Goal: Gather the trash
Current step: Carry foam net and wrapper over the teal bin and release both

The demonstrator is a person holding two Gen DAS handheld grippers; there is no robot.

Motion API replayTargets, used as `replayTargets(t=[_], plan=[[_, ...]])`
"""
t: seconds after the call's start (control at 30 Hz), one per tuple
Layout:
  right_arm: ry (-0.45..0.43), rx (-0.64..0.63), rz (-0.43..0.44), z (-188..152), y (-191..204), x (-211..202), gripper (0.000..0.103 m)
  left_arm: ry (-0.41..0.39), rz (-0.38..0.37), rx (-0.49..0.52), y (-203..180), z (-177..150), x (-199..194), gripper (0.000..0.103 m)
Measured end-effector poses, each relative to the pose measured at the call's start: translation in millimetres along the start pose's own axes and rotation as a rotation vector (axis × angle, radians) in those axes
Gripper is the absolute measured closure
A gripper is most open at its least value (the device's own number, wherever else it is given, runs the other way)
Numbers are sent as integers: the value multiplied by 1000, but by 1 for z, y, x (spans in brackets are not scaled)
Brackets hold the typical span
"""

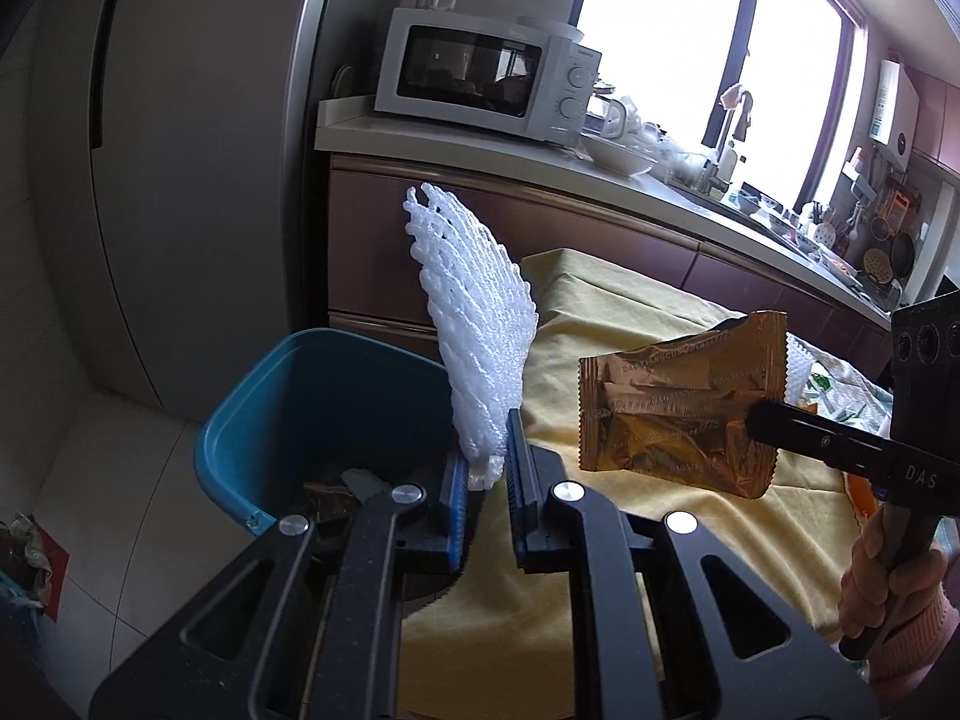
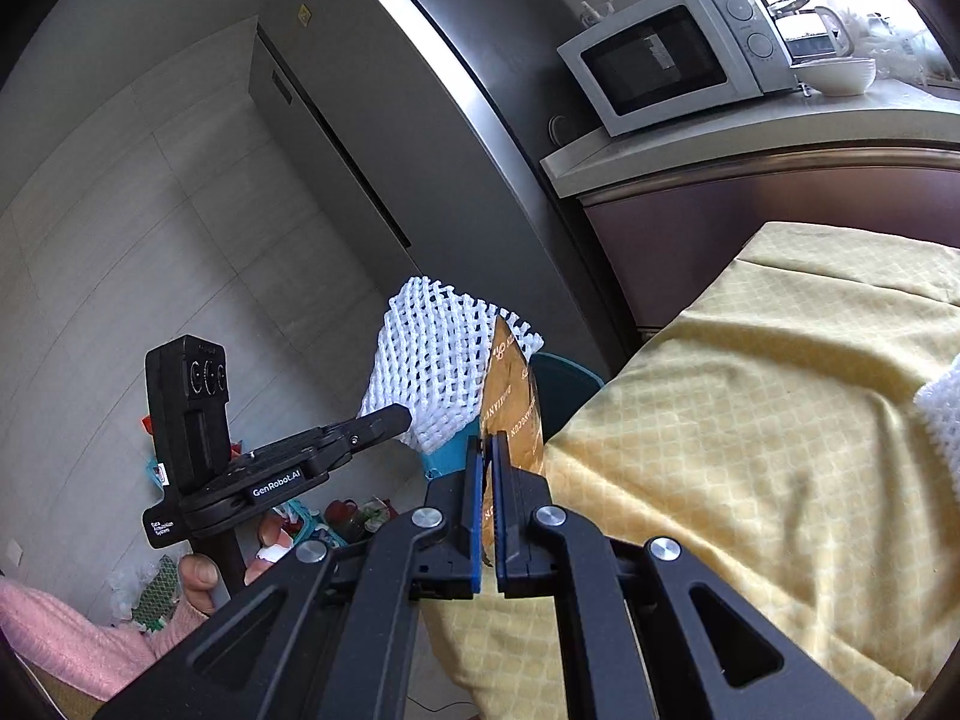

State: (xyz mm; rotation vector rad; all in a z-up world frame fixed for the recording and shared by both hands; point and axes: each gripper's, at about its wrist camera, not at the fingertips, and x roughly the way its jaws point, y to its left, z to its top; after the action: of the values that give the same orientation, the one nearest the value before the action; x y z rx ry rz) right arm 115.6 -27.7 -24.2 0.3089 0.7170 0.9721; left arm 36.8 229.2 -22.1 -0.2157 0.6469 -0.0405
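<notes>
My left gripper [image 1: 487, 468] is shut on a white foam net sleeve [image 1: 474, 324], which stands upright above the near rim of a blue trash bin [image 1: 312, 396]. The bin sits on the floor beside the table and holds some dark trash. My right gripper [image 2: 487, 468] is shut on a brown snack wrapper [image 2: 510, 396], seen edge-on. In the left wrist view the wrapper [image 1: 678, 408] hangs over the yellow tablecloth [image 1: 630, 312], right of the bin. The net also shows in the right wrist view [image 2: 432, 372], with the left gripper [image 2: 384, 420] below it.
A kitchen counter [image 1: 480, 150] with a white microwave [image 1: 480, 75], bowls and a sink runs behind the table. A grey fridge [image 1: 180, 180] stands at the left. More foam net [image 2: 942, 414] lies on the cloth at the right. Bags and clutter [image 2: 312, 528] lie on the floor.
</notes>
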Motion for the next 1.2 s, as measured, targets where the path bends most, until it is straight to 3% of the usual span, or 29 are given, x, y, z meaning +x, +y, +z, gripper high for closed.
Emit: replayTargets(t=[0.3,0.57,1.03,1.2], plan=[[57,4,36,14,7,44,101,36,85,-55,42,0,22,91],[107,34,49,22,8,75,101,71,128,-74,55,-7,41,91],[226,54,-18,26,7,133,101,140,176,-90,71,-16,80,90],[279,55,-60,27,9,153,98,160,180,-106,77,-17,97,84]])
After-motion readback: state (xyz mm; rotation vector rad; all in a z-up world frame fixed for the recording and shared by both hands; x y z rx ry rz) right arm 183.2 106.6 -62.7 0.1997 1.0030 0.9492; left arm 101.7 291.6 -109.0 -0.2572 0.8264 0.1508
